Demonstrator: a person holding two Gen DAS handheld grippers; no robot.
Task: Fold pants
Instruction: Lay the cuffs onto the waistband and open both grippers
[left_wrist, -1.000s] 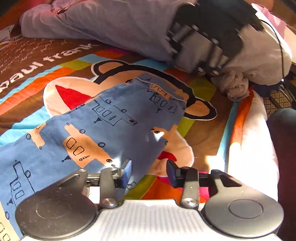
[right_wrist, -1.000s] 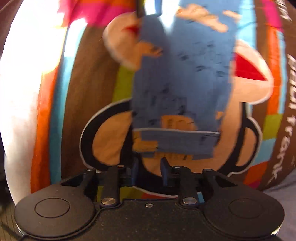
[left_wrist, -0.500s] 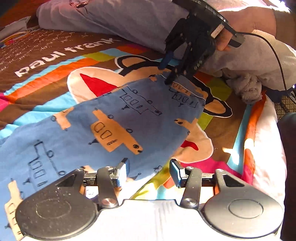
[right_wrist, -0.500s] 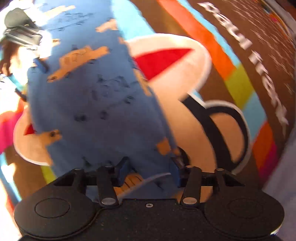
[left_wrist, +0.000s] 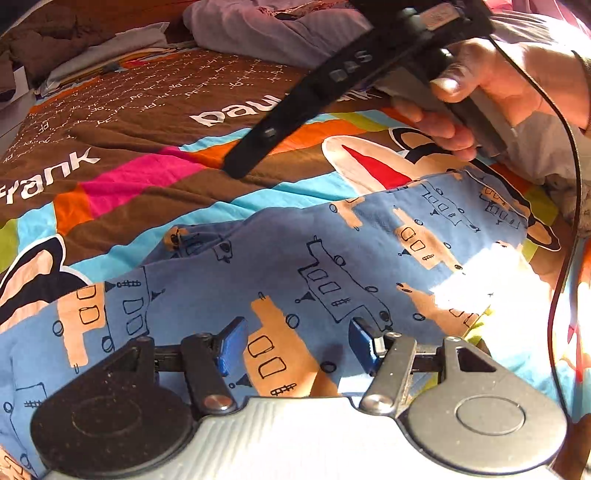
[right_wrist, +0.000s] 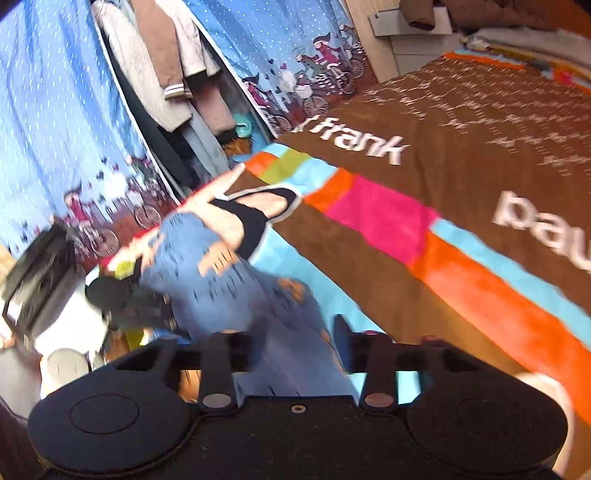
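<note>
Blue pants (left_wrist: 295, 258) printed with orange and outlined vehicles lie spread across the striped brown bedspread (left_wrist: 147, 122). My left gripper (left_wrist: 297, 343) hovers low over the middle of the pants. Its jaws are opening and its blue pads pinch nothing. In the right wrist view, my right gripper (right_wrist: 297, 349) is tilted over the blurred pants (right_wrist: 229, 288). Its jaws are closing, with a gap still between them. Blue cloth shows in that gap, but the pads do not press on it. A hand (left_wrist: 498, 85) holds that gripper above the bed. The left gripper (right_wrist: 162, 314) shows at the left as a blur.
A lilac-grey pile of bedding (left_wrist: 277, 26) lies at the far end of the bed. Beside the bed stand hanging clothes (right_wrist: 166, 74) and a blue curtain with cyclists (right_wrist: 295, 48). A black cable (left_wrist: 569, 184) trails down at the right.
My left gripper slid along the pants toward their middle and its jaws widened. My right gripper left the waistband end, swung away and rolled, and now looks across the bed.
</note>
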